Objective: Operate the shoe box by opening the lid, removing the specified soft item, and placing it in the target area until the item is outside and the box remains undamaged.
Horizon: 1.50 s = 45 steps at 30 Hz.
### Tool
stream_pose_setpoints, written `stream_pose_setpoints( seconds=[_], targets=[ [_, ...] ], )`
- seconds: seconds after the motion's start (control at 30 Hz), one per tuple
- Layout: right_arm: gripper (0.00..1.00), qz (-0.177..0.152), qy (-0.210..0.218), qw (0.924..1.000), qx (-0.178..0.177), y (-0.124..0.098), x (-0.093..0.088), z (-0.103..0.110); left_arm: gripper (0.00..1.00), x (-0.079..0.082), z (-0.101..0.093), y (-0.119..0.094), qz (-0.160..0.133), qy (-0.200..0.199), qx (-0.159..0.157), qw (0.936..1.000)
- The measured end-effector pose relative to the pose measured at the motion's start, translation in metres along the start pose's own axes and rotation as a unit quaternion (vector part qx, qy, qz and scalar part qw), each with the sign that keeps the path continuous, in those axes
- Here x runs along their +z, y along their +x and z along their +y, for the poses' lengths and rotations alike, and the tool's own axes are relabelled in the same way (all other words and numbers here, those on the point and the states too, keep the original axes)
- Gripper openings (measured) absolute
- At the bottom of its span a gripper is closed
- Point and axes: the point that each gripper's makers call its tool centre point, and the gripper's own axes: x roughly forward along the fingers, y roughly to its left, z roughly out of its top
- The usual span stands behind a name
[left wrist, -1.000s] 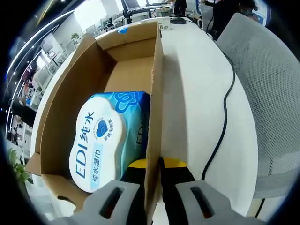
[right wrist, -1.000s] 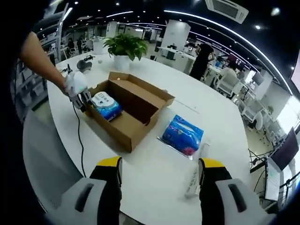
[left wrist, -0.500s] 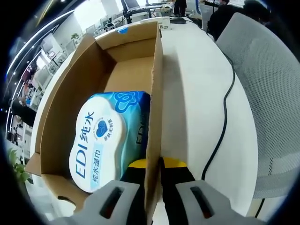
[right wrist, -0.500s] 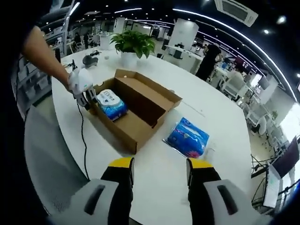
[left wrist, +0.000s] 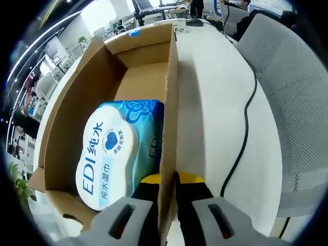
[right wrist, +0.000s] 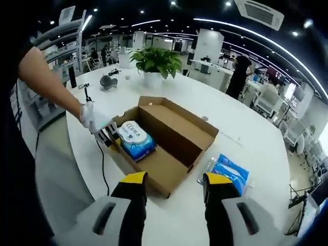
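While the left gripper (left wrist: 168, 180) pinches the shoe box (left wrist: 77, 107) side wall, jaw tips partly hidden by cardboard, wet-wipe pack (left wrist: 115, 148) lying inside, lid open, right gripper (right wrist: 174, 180) jaws parted, empty, above the table (right wrist: 256, 215), blue packet (right wrist: 230, 173) beside the box.

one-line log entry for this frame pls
left gripper: shut on box wall | right gripper: open, above table | box lid: open | wipes pack: inside box | blue pack: on table

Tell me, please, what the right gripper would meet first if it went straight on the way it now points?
Most likely the open shoe box: its near corner lies just beyond the right gripper, between the jaws. Depth is unclear, so it might first reach the white table.
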Motion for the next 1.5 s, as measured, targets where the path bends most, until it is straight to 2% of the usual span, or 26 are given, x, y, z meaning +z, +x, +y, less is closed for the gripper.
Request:
stream_pose_setpoints(
  seconds=[0.07,0.17,0.23,0.3,0.43,0.53,0.6,0.73,0.9,1.07,1.17,1.37,1.5],
  targets=[
    [0.48,0.011,-0.025,0.9991,0.032,0.008,0.004,0.011,0.04,0.000,0.000,0.000,0.000,-0.001,0.000,1.0000],
    [0.50,0.033,-0.066,0.9948,0.071,0.013,0.005,0.023,0.04,0.000,0.000,0.000,0.000,0.001,-0.001,1.0000],
    [0.49,0.049,-0.092,0.9917,0.075,0.018,0.006,0.024,0.04,0.000,0.000,0.000,0.000,0.001,-0.001,1.0000],
    [0.49,0.045,-0.102,0.9912,0.072,0.024,0.010,0.025,0.04,0.000,0.000,0.000,0.000,0.001,-0.001,1.0000],
    [0.49,0.042,-0.069,0.9924,0.093,0.040,0.012,0.036,0.04,0.000,0.000,0.000,-0.001,0.002,0.000,1.0000],
    [0.49,0.043,-0.061,0.9920,0.102,0.052,0.013,0.041,0.04,0.001,0.000,0.000,0.000,-0.001,-0.001,1.0000],
    [0.48,0.051,-0.055,0.9909,0.112,0.056,0.014,0.043,0.04,0.001,-0.001,0.000,0.001,-0.001,-0.001,1.0000],
    [0.48,0.036,-0.049,0.9904,0.124,0.058,0.026,0.044,0.04,0.001,-0.001,0.000,0.000,-0.002,-0.001,1.0000],
    [0.48,0.044,-0.066,0.9889,0.126,0.066,0.027,0.043,0.04,0.001,-0.001,0.000,0.000,0.000,-0.002,1.0000],
    [0.46,0.046,-0.038,0.9913,0.117,0.076,0.020,0.047,0.04,0.000,-0.001,0.001,0.001,-0.004,-0.003,1.0000],
    [0.46,0.050,-0.055,0.9885,0.132,0.083,0.019,0.056,0.04,0.000,-0.001,0.000,0.001,-0.004,-0.003,1.0000],
    [0.47,0.057,-0.087,0.9837,0.147,0.089,0.028,0.049,0.04,0.000,-0.001,0.000,0.001,-0.005,-0.003,1.0000],
    [0.48,0.068,-0.101,0.9798,0.159,0.093,0.024,0.046,0.04,0.000,-0.001,0.000,0.002,-0.006,-0.005,1.0000]
  ],
)
